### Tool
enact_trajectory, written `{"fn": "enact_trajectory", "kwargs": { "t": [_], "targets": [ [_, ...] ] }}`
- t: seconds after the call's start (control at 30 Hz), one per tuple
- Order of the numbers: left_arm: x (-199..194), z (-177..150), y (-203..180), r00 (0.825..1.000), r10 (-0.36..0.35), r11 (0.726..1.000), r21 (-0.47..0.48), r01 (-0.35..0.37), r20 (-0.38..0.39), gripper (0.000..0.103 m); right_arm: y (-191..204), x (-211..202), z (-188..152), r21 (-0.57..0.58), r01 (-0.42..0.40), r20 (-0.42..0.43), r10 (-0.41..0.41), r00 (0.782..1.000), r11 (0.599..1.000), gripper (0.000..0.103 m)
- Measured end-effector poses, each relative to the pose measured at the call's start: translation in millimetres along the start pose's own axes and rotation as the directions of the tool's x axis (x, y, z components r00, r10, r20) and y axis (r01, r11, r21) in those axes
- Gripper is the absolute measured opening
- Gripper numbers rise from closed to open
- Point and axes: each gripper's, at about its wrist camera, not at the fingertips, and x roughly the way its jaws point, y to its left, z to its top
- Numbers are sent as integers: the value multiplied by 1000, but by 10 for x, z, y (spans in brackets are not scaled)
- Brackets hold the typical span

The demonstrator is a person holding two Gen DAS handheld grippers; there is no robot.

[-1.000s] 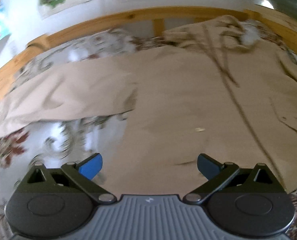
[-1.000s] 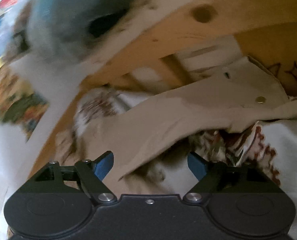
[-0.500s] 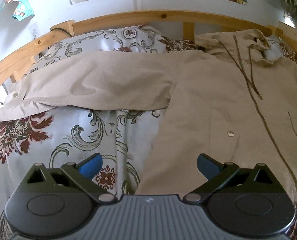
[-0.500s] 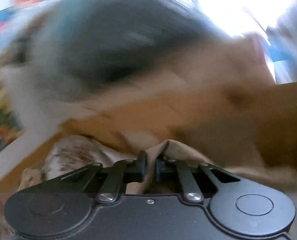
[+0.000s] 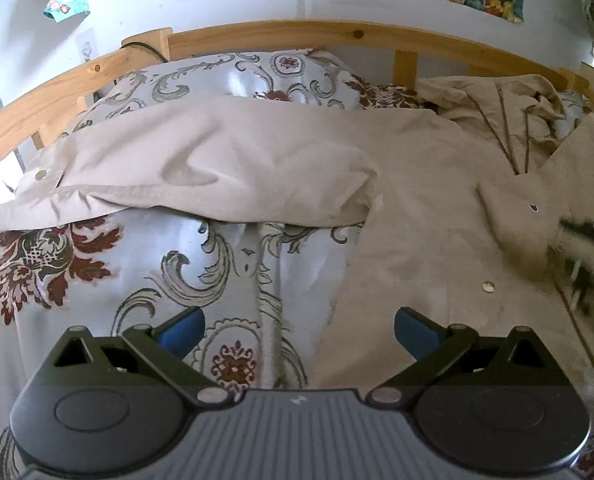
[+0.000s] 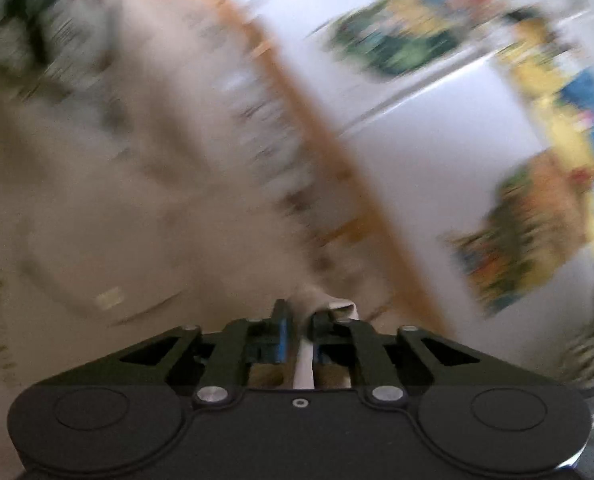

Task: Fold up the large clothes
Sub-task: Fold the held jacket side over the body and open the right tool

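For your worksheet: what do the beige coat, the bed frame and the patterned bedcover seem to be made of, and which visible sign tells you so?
Beige coat: probably matte woven cotton or canvas; it creases softly and carries metal-looking snaps.
Bed frame: light wood, likely pine; knots and grain show.
Patterned bedcover: smooth printed cloth with a slight sheen, perhaps sateen; the fibre is uncertain.

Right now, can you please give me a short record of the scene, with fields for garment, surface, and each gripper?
garment: large beige cloth coat, spread flat, one sleeve stretched sideways
surface: floral patterned bedspread on wooden-framed bed
left gripper: jaws wide open, nothing between them
right gripper: fold of beige fabric between its jaws, which are opening slightly; view blurred
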Motion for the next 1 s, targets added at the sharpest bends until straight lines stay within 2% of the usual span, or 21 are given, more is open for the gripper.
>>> {"fn": "enact_trajectory", "kwargs": {
  "t": [0.03, 0.07, 0.1, 0.13, 0.2, 0.27, 0.37, 0.43, 0.47, 0.5, 0.57, 0.6, 0.63, 0.67, 0.73, 0.77, 0.83, 0.9, 1.0],
  "targets": [
    [9, -2, 21, 1000, 2, 1000, 2, -2, -2, 102, 62, 15, -25, 12, -48, -20, 48, 999, 999, 25],
    [15, -4, 32, 1000, 4, 1000, 3, -4, -3, 102, 129, 3, -32, 26, -83, -32, 84, 996, 996, 45],
    [25, -2, 48, 1000, 7, 1000, 3, -7, -4, 102, 141, -11, -39, 62, -115, -37, 117, 992, 991, 60],
    [39, 4, 64, 1000, 8, 1000, 1, -8, -6, 102, 112, -49, -32, 132, -136, -35, 141, 989, 982, 64],
    [75, 27, 90, 1000, 6, 1000, -6, -6, -8, 102, 0, -125, -60, 310, -160, -43, 182, 982, 937, 70],
    [124, 57, 99, 1000, -5, 1000, -15, 5, -12, 102, -161, -161, -165, 514, -167, -52, 225, 973, 841, 72],
    [221, 118, 70, 1000, -26, 1000, -17, 25, -18, 102, -422, -124, -467, 763, -159, -31, 281, 959, 626, 72],
    [289, 159, 15, 999, -40, 999, -10, 39, -20, 102, -628, -69, -660, 877, -85, -41, 250, 967, 473, 72],
    [322, 177, -24, 999, -47, 999, -5, 47, -23, 102, -701, -58, -745, 907, -50, -48, 220, 974, 418, 71],
    [352, 191, -63, 998, -56, 998, 2, 56, -26, 102, -754, -42, -821, 916, -3, -71, 169, 983, 402, 71],
    [413, 221, -150, 997, -77, 997, 20, 78, -31, 102, -785, 20, -935, 894, 80, -145, 115, 983, 441, 69],
    [443, 231, -198, 996, -86, 996, 31, 87, -30, 102, -787, 86, -1008, 893, 109, -181, 126, 975, 436, 65],
    [481, 244, -253, 995, -91, 995, 41, 92, -30, 102, -804, 129, -1105, 905, 130, -209, 156, 965, 406, 62],
    [517, 259, -305, 995, -95, 994, 46, 96, -32, 102, -812, 184, -1204, 927, 136, -216, 201, 956, 349, 53],
    [592, 283, -394, 993, -111, 992, 51, 113, -41, 102, -786, 240, -1311, 953, 132, -202, 245, 948, 274, 49],
    [631, 296, -439, 991, -123, 991, 49, 125, -45, 102, -790, 249, -1284, 954, 131, -199, 241, 950, 271, 47],
    [685, 320, -511, 989, -139, 989, 42, 141, -48, 102, -778, 247, -1227, 956, 110, -182, 257, 949, 271, 26],
    [722, 346, -579, 986, -157, 987, 34, 159, -51, 102, -750, 165, -1232, 964, 90, -157, 263, 952, 249, 21],
    [718, 368, -643, 983, -178, 983, 28, 179, -49, 102, -738, 113, -1163, 966, 35, -94, 224, 970, 255, 19]
  ]
}}
